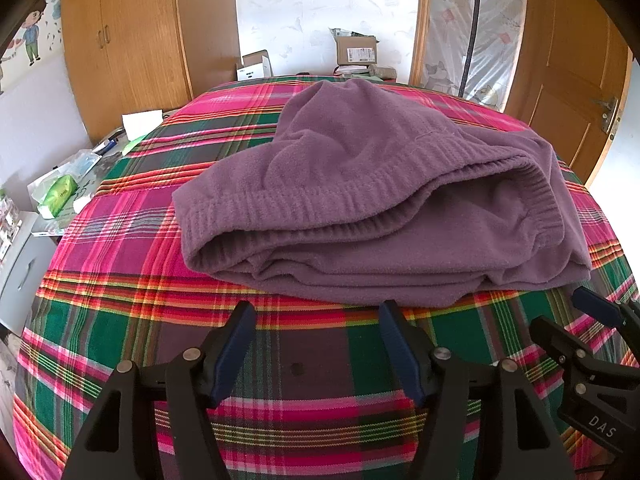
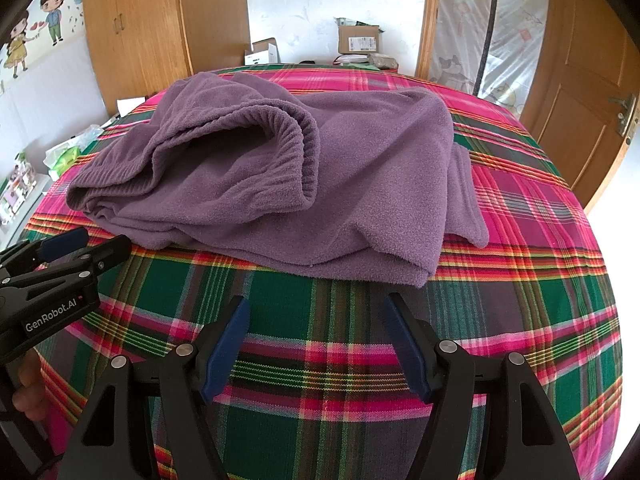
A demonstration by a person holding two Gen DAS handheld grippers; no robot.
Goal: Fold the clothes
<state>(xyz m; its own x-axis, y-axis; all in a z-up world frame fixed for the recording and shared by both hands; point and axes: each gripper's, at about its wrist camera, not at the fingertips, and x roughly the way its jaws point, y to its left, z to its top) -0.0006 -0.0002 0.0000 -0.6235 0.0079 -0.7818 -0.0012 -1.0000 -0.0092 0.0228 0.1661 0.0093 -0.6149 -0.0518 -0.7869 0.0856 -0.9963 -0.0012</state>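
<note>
The far part of the purple fleece garment [image 1: 360, 184] is hidden behind its own folds. The label on the brown cardboard box [image 1: 356, 50] cannot be read.

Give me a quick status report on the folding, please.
Left gripper and right gripper open, empty. Purple fleece trousers bunched on plaid bedcover, untouched. Nothing blocking.
</note>
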